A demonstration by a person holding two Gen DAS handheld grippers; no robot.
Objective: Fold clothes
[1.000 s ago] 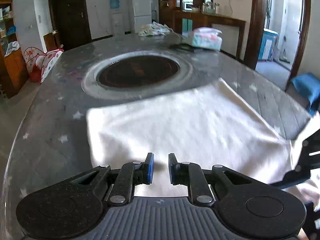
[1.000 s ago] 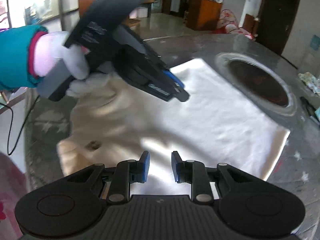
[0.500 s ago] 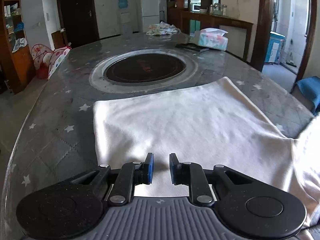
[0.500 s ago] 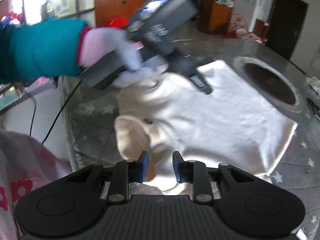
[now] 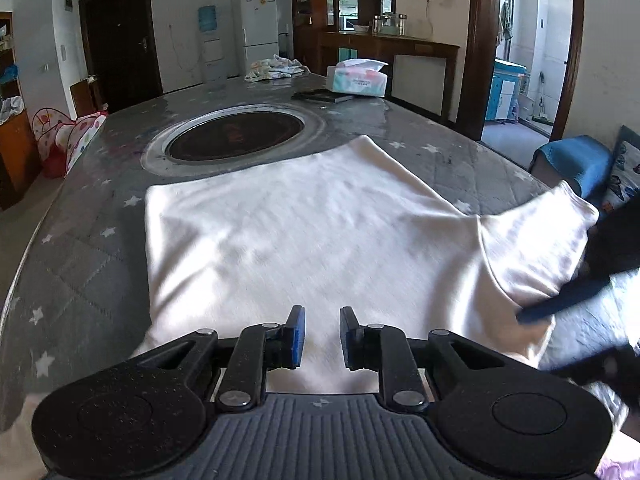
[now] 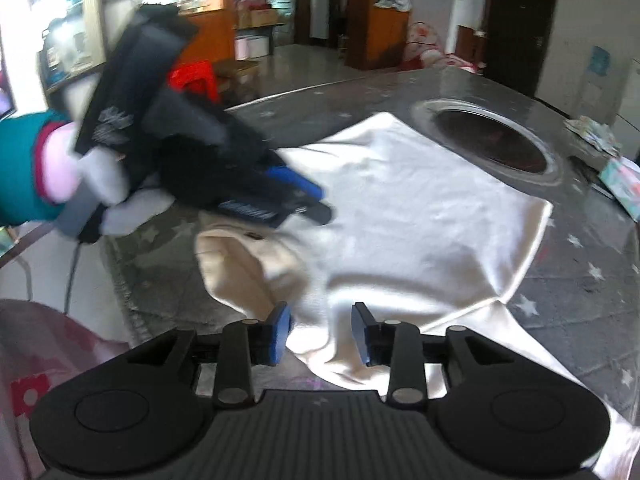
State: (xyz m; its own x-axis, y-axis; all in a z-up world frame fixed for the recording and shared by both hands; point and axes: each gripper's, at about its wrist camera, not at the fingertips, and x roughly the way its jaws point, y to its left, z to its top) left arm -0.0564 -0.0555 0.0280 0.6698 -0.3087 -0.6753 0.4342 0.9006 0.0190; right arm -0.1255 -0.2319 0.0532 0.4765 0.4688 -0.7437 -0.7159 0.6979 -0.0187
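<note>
- White cotton garment (image 5: 320,232) lay spread flat on the grey starred desk (image 5: 80,280), filling the middle of the left wrist view, its far edge near the round inset burner (image 5: 234,138) in the upper centre.
- Garment's long axis ran from lower right of that view toward upper left; one sleeve (image 5: 536,248) stuck out at right.
- Left tool (image 5: 322,336) sat at bottom centre over the near hem, pads slightly apart, jaws opening a little, nothing pinched between them.
- Right tool (image 6: 322,334) sat at bottom centre of its own view, jaws opening. A fold of the sleeve lay between the pads, but the pads stood clear of it: released, judging by the gap.
- Gloved hand (image 6: 100,184) with a teal cuff carried the left tool at upper left of the right wrist view.
- Right tool was nearer the loose sleeve; folding that sleeve inward looked like the next step.
</note>
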